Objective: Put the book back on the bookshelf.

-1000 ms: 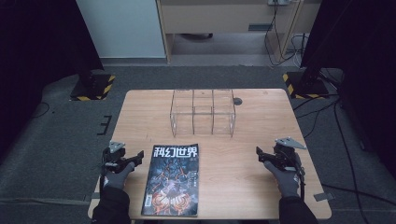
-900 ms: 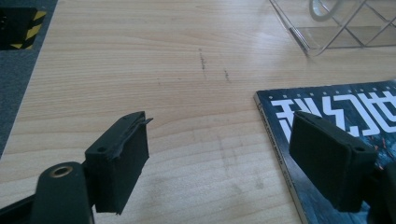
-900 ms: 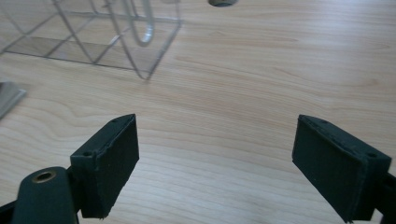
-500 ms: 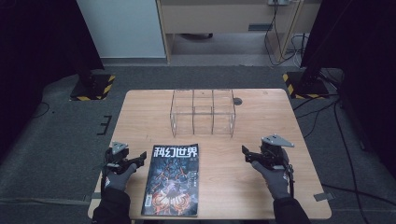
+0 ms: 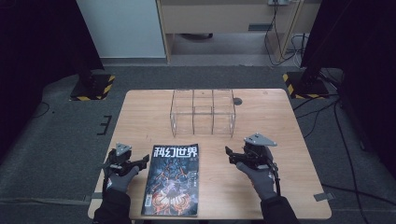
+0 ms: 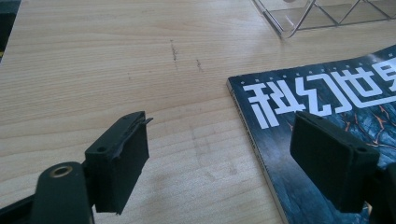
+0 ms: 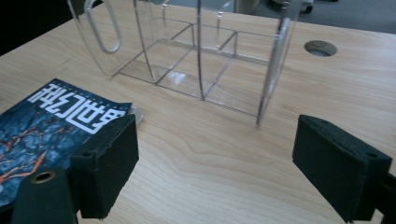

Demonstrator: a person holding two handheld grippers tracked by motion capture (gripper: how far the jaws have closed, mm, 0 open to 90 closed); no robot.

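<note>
A magazine (image 5: 173, 179) with a dark blue cover and white title lies flat near the table's front, left of centre. My left gripper (image 5: 142, 161) sits just left of its upper edge, open; in the left gripper view (image 6: 219, 161) the right jaw hangs over the magazine (image 6: 299, 88) and the left jaw over bare wood. My right gripper (image 5: 229, 155) is open to the magazine's right, pointing left. In the right gripper view (image 7: 215, 163) nothing lies between the pads, with the magazine (image 7: 51, 116) at left. A clear acrylic divider rack (image 5: 201, 112) stands mid-table.
The rack (image 7: 196, 60) has several open compartments and stands close ahead of the right gripper. A round cable hole (image 5: 237, 101) is in the wooden table (image 5: 280, 126) beside the rack. Black-and-yellow stand bases (image 5: 93, 86) rest on the floor beyond the table.
My right gripper has moved left from the table's right side toward the magazine. The left gripper and the magazine have stayed put.
</note>
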